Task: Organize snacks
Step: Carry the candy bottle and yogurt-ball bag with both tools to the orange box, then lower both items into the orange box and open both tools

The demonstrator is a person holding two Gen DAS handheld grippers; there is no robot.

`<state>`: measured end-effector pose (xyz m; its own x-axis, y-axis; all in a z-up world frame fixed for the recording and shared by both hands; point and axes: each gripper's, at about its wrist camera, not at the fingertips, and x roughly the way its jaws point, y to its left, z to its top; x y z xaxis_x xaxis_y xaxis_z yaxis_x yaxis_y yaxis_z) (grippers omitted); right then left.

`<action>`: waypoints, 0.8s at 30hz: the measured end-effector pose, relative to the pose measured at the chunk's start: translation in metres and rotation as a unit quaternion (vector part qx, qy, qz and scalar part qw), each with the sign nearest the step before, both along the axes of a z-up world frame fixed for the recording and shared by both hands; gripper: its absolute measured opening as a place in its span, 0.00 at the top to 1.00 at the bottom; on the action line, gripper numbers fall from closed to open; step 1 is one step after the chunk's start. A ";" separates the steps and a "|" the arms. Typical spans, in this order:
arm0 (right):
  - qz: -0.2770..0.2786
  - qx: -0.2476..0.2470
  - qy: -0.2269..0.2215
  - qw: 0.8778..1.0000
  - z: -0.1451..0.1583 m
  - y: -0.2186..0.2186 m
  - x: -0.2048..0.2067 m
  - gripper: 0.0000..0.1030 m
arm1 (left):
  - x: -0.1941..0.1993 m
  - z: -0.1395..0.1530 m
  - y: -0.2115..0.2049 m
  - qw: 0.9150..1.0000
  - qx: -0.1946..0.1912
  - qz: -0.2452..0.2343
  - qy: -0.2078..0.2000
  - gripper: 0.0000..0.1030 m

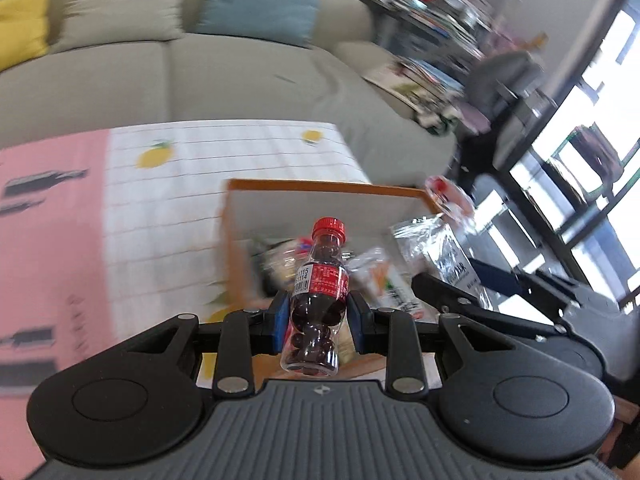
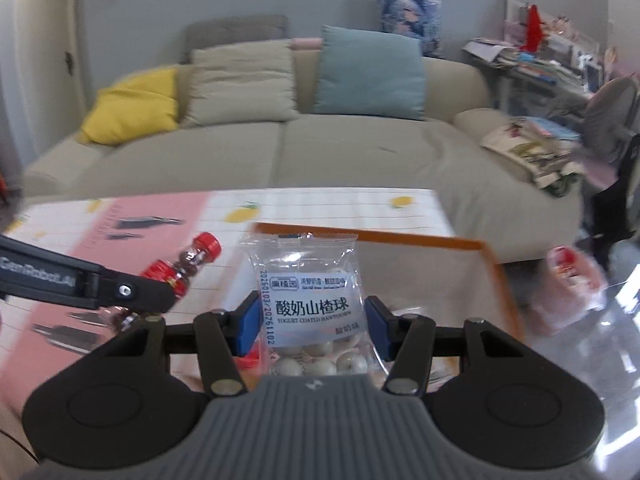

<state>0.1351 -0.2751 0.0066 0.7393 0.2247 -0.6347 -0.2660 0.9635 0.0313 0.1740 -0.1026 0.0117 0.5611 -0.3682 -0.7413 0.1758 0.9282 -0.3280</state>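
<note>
My left gripper (image 1: 318, 320) is shut on a small cola-shaped bottle (image 1: 318, 300) with a red cap, full of dark candy balls, held upright above the near edge of an orange-rimmed box (image 1: 320, 188). The box holds several snack packets. My right gripper (image 2: 312, 322) is shut on a clear packet of yogurt-coated hawthorn balls (image 2: 308, 292), held over the same box (image 2: 400, 238). In the right wrist view the left gripper (image 2: 152, 296) and its bottle (image 2: 192, 262) show at the left. In the left wrist view the right gripper's arm and its clear packet (image 1: 444, 256) show at the right.
The box stands on a table with a lemon-print cloth (image 1: 240, 152) and a pink mat (image 1: 52, 220). A beige sofa (image 2: 280, 148) with cushions lies beyond. A cluttered shelf (image 2: 552, 64) is at the right. A pink-red packet (image 2: 572, 276) lies right of the box.
</note>
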 end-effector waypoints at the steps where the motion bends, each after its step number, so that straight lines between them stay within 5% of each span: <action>1: -0.006 -0.016 0.004 1.000 -0.001 -0.008 0.008 0.48 | 0.011 -0.003 -0.012 1.000 0.007 -0.012 0.002 0.67; 10: -0.016 -0.105 0.069 0.992 -0.043 -0.047 0.064 0.48 | 0.059 -0.049 -0.069 0.995 0.068 -0.060 0.052 0.67; 24: 0.028 -0.166 0.137 0.976 -0.087 -0.034 0.098 0.43 | 0.078 -0.090 -0.082 0.984 0.104 -0.093 0.109 0.67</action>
<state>0.2327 -0.3094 -0.0804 0.5245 0.0080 -0.8514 -0.3437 0.9169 -0.2031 0.2515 -0.1847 -0.0783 0.3171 -0.2773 -0.9069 0.2948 0.9378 -0.1836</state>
